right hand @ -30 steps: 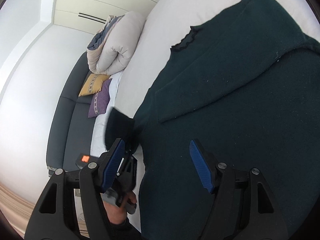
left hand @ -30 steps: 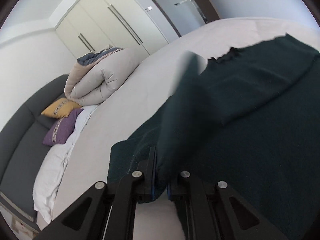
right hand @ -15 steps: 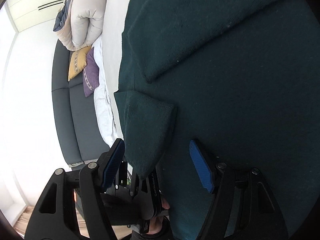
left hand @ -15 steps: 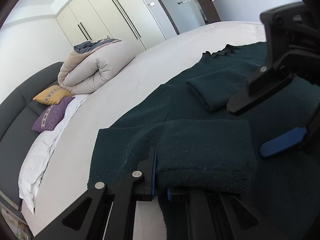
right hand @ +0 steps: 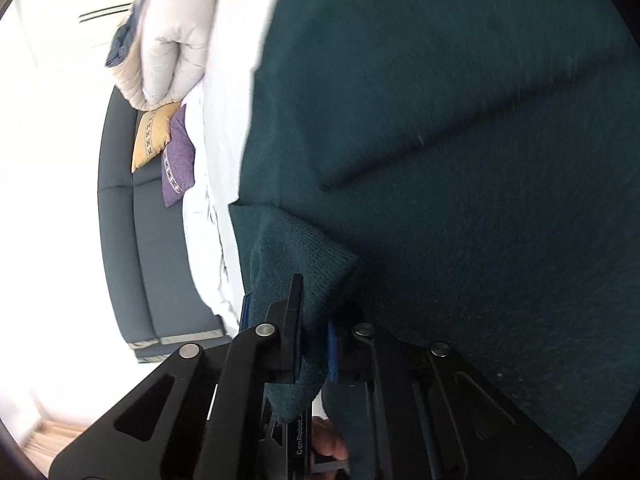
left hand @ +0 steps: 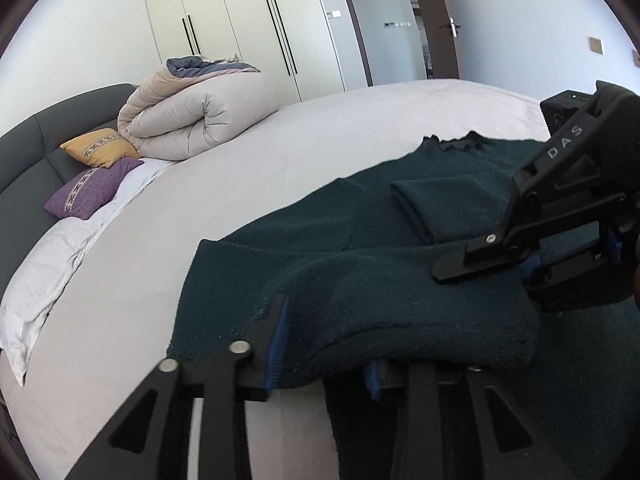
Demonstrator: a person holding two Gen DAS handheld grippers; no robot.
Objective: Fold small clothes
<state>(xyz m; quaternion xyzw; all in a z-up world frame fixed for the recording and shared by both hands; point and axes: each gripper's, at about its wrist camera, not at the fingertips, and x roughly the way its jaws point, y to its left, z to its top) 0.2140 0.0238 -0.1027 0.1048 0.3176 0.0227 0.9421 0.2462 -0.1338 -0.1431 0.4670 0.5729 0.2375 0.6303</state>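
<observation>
A dark green sweater (left hand: 352,216) (right hand: 460,140) lies flat on the white bed (left hand: 260,200). One sleeve (left hand: 452,204) is folded across its chest. The other sleeve (left hand: 400,304) (right hand: 296,248) is folded inward, and its end drapes over my left gripper (left hand: 326,344). That gripper's jaws are opening, with the cloth loose between them and the right finger hidden under it. My right gripper (left hand: 520,266) (right hand: 314,320) is shut on the same sleeve's end from the opposite side. A person's hand (right hand: 328,444) shows below it.
A rolled beige duvet (left hand: 200,116) (right hand: 172,40) lies at the head of the bed beside a yellow cushion (left hand: 100,148) and a purple cushion (left hand: 92,192). A grey padded headboard (left hand: 24,152) runs along the left. Wardrobe doors (left hand: 248,32) and a doorway (left hand: 384,32) stand behind.
The left gripper carried the sleeve inward and laid it over the sweater, then its jaws came apart. The right gripper dropped from above the sweater and closed on the sleeve end.
</observation>
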